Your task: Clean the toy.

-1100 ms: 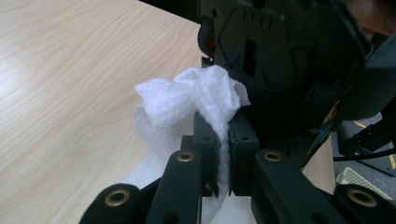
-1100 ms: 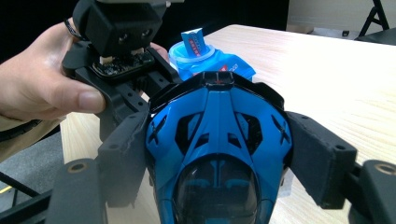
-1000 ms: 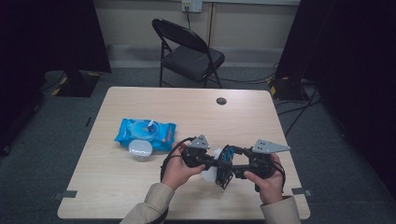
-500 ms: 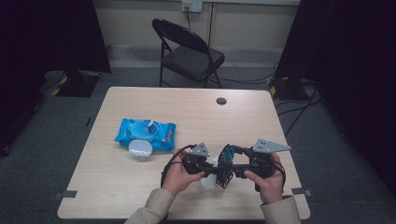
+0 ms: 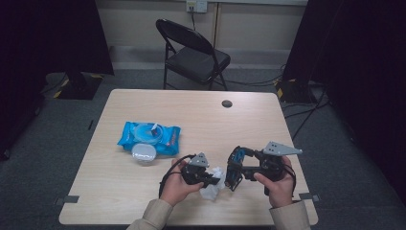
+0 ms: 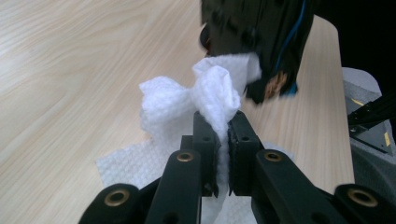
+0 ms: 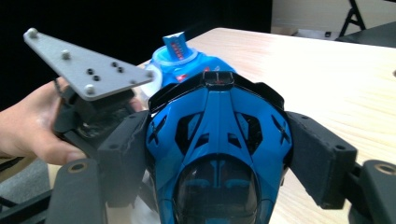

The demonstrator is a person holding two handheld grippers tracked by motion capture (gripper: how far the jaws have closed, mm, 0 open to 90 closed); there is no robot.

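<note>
In the left gripper view my left gripper is shut on a crumpled white wipe; the wipe's lower part spreads on the table. In the high view that left gripper sits low at the front of the table with the wipe under its tip. My right gripper is shut on a blue toy car, one pad on each side of its body. In the high view the right gripper holds the car just right of the wipe, a small gap between them.
A blue pack of wipes lies open at the table's left middle, a round white lid beside it. A small dark disc sits near the far edge. A folding chair stands beyond the wooden table.
My left gripper has sunk toward the table's front edge with the wipe, drawing away from the car. The right gripper and car have kept still.
</note>
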